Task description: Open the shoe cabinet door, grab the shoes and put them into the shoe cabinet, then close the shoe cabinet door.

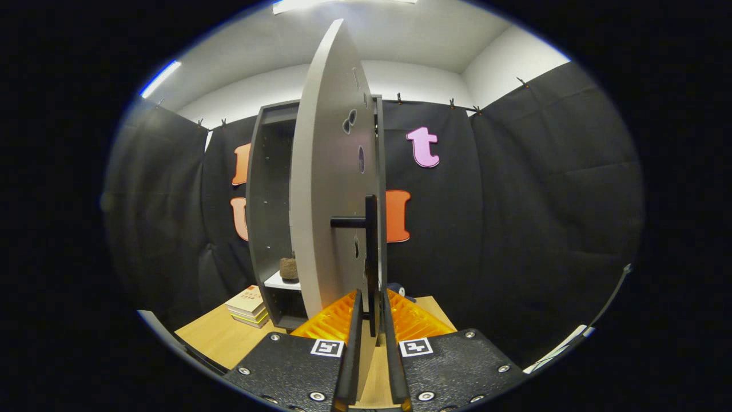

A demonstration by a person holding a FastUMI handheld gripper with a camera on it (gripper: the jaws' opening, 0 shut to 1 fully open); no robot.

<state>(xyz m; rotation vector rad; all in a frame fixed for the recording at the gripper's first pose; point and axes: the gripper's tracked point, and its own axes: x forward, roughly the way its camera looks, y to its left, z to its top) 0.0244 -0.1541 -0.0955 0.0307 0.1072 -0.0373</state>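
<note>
Jaws (372, 312) clamp upright handle (372, 257) — door (326, 189) edge-on.

You have almost nothing legible here. The top book of the stack of books (248, 307), on the table left of the shoe cabinet (269, 200), carries printed lines too small to read. Each side of your gripper (370, 303) bears a square black-and-white marker, not text.

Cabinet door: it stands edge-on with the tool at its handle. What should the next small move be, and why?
Probably let go of the handle and back the tool away. The door is swung open edge-on, the cabinet interior and shelf are exposed, and the fingers flank the handle, so opening looks done; shoes come next.
</note>
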